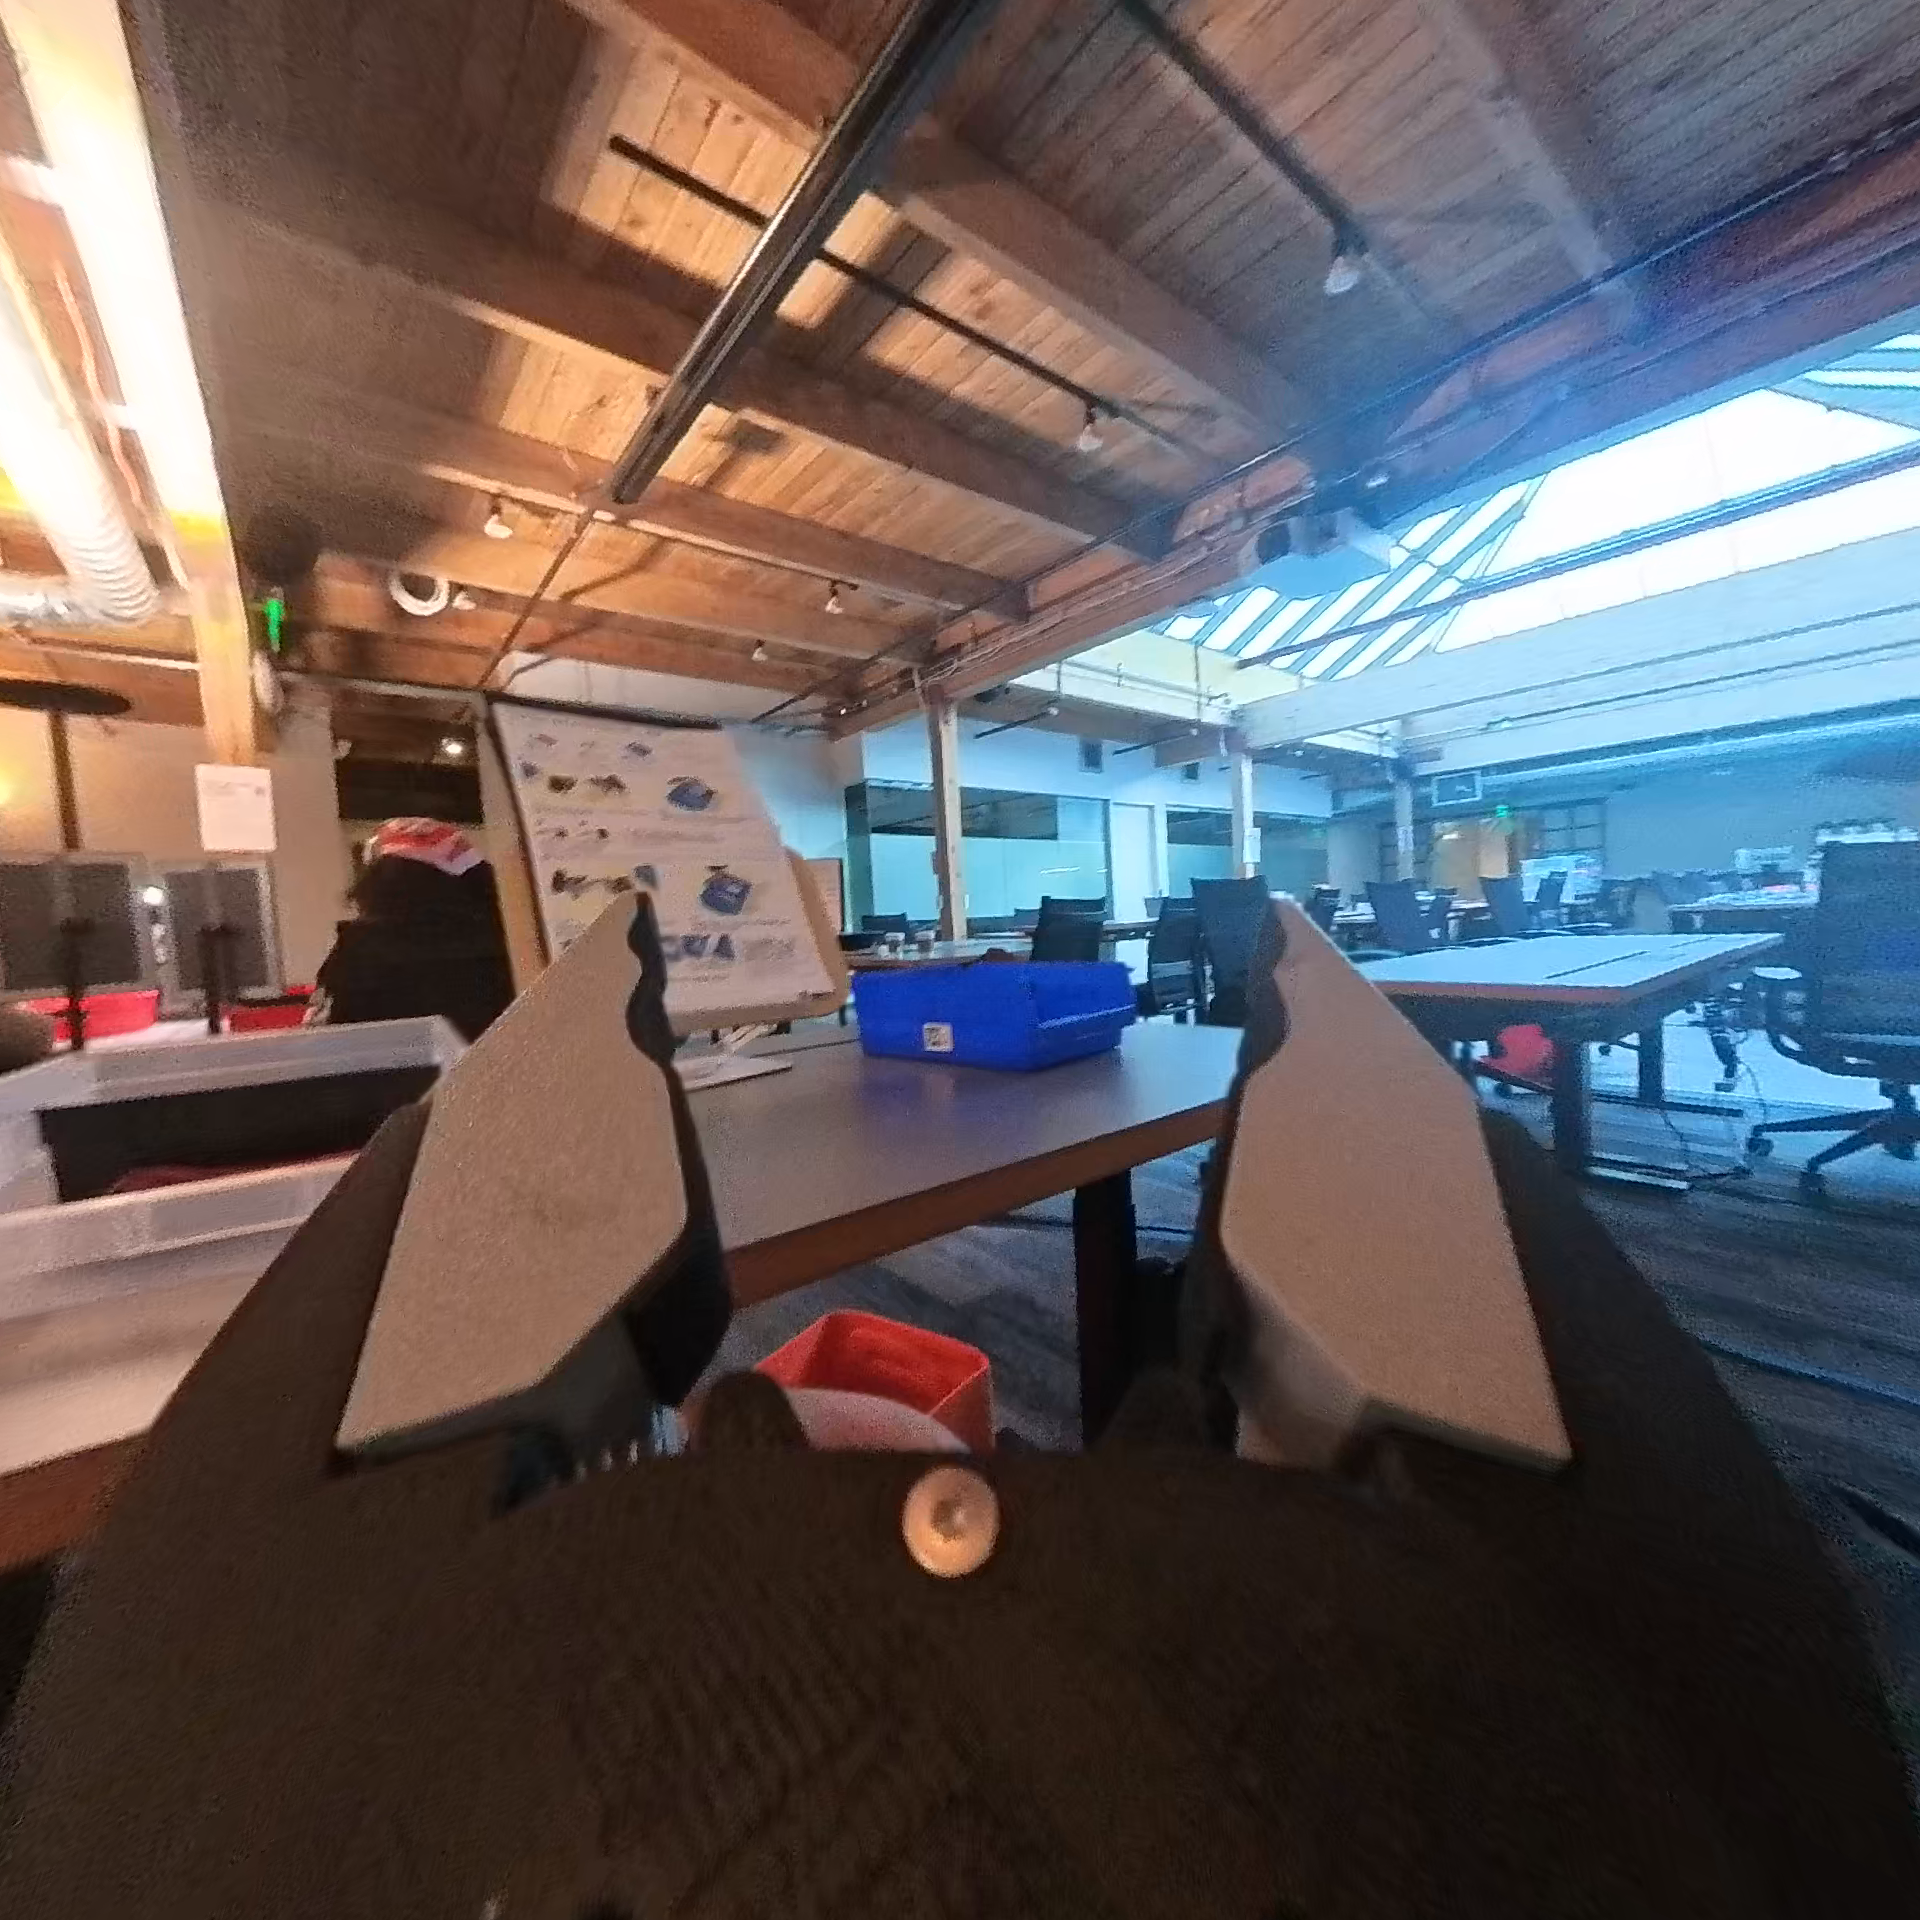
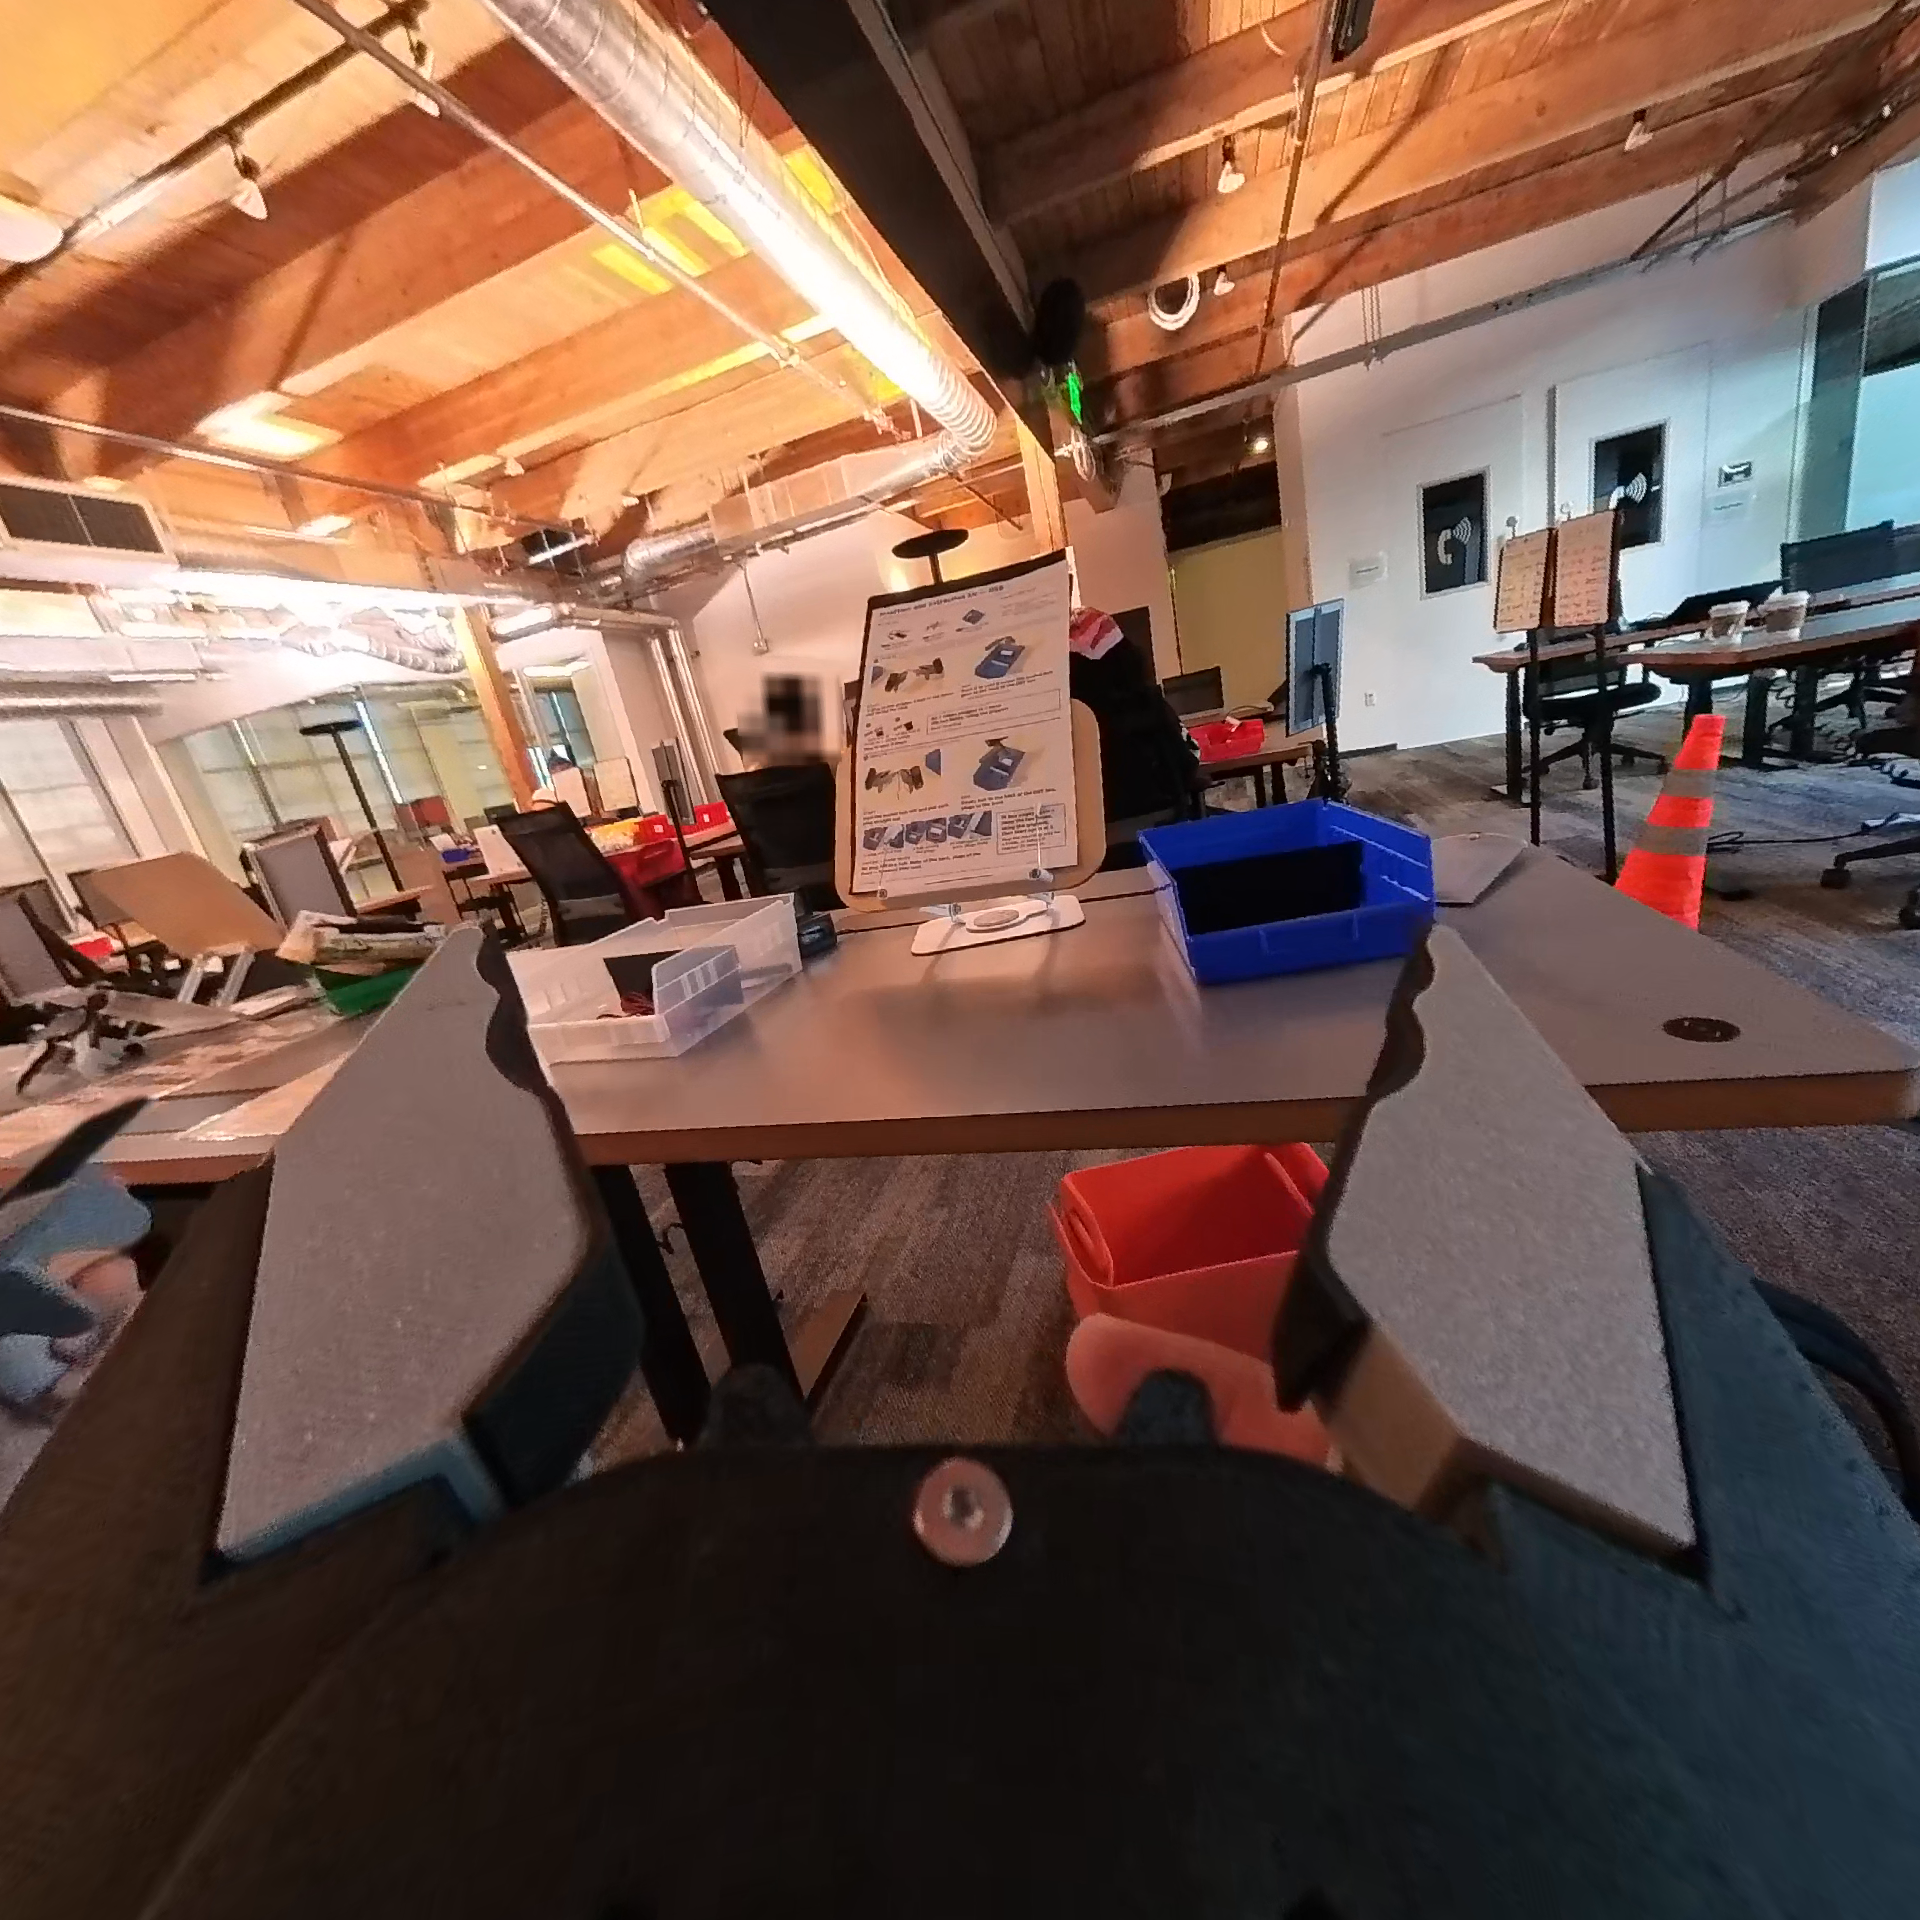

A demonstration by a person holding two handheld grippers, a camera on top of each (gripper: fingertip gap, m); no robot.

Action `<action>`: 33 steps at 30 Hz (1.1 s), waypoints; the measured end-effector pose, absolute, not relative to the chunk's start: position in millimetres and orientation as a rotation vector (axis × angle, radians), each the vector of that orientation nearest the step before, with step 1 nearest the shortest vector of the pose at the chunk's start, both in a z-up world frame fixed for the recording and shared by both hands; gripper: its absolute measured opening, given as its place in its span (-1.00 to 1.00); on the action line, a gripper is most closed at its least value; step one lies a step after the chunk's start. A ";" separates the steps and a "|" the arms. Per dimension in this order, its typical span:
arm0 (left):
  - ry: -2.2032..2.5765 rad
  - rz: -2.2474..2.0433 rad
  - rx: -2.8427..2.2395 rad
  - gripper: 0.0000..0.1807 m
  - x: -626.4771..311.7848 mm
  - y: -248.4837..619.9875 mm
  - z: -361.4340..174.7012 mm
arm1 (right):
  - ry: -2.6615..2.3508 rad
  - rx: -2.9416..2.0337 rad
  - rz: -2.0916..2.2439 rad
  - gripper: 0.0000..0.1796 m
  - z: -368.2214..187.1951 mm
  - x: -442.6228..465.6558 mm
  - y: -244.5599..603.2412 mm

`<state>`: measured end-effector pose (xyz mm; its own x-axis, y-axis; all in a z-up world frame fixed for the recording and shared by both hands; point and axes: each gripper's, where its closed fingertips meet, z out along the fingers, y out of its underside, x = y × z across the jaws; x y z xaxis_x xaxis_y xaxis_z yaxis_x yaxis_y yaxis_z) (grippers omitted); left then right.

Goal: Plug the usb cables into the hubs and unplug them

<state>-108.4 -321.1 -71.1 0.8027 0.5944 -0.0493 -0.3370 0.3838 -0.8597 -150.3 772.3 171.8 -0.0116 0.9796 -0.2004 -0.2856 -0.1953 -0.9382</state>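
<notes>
Spanning both views, the grey table is the largest thing here, and both grippers hang short of its near edge, so a careless reach forward could knock a finger against it. On it, the blue bin sits to the right, the clear tray to the left, and an instruction sheet on a stand between them, further back. No usb cables or hubs can be made out; dark items lie in the tray and the bin, too indistinct to name, so picking the wrong container is a real risk. An orange bin sits on the floor below. The left gripper and right gripper are both spread wide, holding nothing.
</notes>
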 end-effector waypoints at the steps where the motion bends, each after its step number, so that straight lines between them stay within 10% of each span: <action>1: -0.310 0.606 -1.021 0.21 -114.8 -326.9 -77.8 | -0.879 -1.141 1.462 0.76 171.3 -151.6 771.8; 33: -0.518 0.523 -1.087 0.14 -143.5 -341.4 -126.6 | -0.802 -1.182 1.438 0.75 145.0 -173.1 795.1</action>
<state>-143.5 -341.4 -126.6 0.7657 0.6288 0.1358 -0.1418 0.3708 -0.9178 -173.1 795.1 145.0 0.0497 0.9694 -0.2405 -0.3042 -0.2147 -0.9281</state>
